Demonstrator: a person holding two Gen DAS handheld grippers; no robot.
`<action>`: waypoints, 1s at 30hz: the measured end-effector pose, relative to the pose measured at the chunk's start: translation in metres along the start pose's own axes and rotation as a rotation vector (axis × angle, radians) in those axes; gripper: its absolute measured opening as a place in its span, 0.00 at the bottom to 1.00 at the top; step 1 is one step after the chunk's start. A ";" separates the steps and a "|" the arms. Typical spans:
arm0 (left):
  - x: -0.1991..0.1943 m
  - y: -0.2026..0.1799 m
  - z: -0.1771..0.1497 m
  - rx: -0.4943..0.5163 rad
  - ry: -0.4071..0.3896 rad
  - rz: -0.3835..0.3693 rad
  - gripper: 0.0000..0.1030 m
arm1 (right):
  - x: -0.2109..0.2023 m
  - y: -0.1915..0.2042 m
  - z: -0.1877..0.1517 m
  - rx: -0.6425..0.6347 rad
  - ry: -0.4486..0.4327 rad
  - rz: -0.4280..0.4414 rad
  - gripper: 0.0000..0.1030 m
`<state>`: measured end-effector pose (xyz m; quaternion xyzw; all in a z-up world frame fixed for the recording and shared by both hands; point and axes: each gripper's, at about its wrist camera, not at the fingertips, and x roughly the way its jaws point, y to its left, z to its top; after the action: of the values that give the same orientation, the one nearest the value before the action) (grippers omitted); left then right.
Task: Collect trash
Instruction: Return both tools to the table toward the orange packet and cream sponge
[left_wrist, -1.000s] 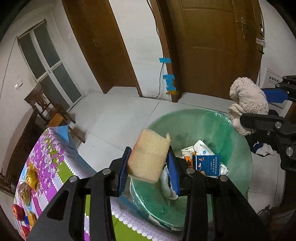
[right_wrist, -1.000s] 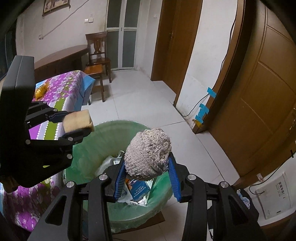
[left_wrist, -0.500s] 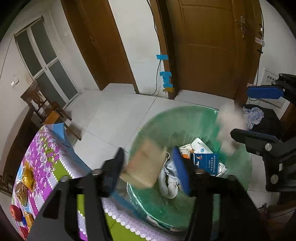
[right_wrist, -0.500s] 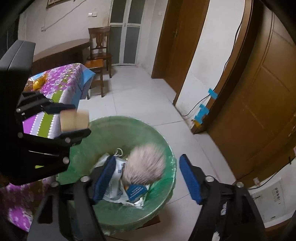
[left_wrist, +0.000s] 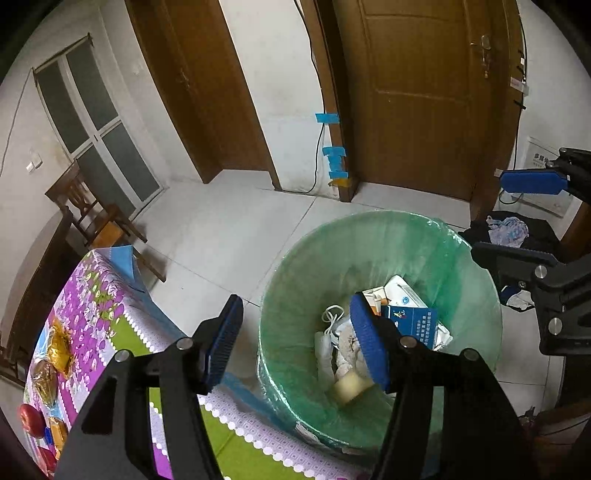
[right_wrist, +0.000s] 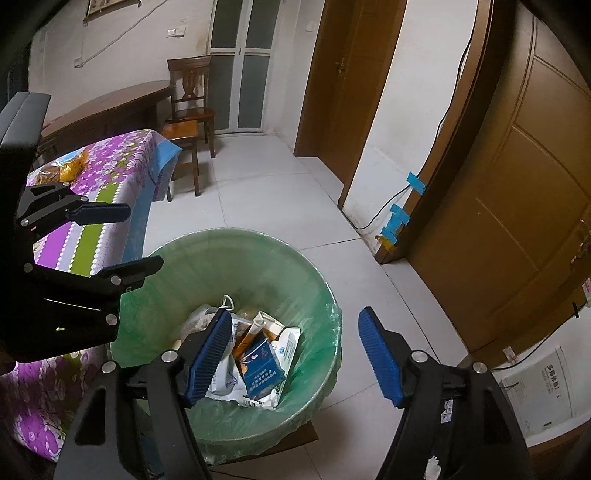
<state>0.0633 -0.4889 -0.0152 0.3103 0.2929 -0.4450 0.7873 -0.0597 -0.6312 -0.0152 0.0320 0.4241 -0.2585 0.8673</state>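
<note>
A bin lined with a green bag (left_wrist: 461, 258) (right_wrist: 317, 291) stands on the floor beside the table. Inside lie cartons, a blue packet (left_wrist: 412, 321) (right_wrist: 260, 365), white wrappers and the yellow sponge (left_wrist: 351, 386) near the front wall. The knitted ball is not visible. My left gripper (left_wrist: 301, 341) is open and empty over the bin's left rim; it also shows in the right wrist view (right_wrist: 122, 236). My right gripper (right_wrist: 295, 356) is open and empty above the bin's right side, and also shows in the left wrist view (left_wrist: 517, 214).
A table with a purple flowered cloth (left_wrist: 96, 306) (right_wrist: 110, 166) holds snacks and a red apple (left_wrist: 31, 424). A wooden chair (right_wrist: 188, 110), wooden doors (left_wrist: 417, 92) and dark clothes on the floor (left_wrist: 517, 232) surround the bin.
Both grippers opened. The sponge dropped from the left one and the knitted ball from the right one into the bin.
</note>
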 end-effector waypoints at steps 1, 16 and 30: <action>-0.001 0.000 -0.001 0.002 -0.001 0.003 0.56 | 0.000 0.001 0.000 0.001 0.000 -0.001 0.70; -0.011 0.007 -0.015 -0.004 -0.012 0.075 0.56 | -0.008 0.009 -0.008 0.048 -0.083 -0.032 0.74; -0.019 0.023 -0.058 -0.115 0.000 0.083 0.61 | -0.024 0.051 -0.035 0.140 -0.308 -0.151 0.80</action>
<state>0.0645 -0.4260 -0.0328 0.2765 0.3048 -0.3946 0.8215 -0.0727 -0.5676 -0.0279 0.0202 0.2684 -0.3538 0.8957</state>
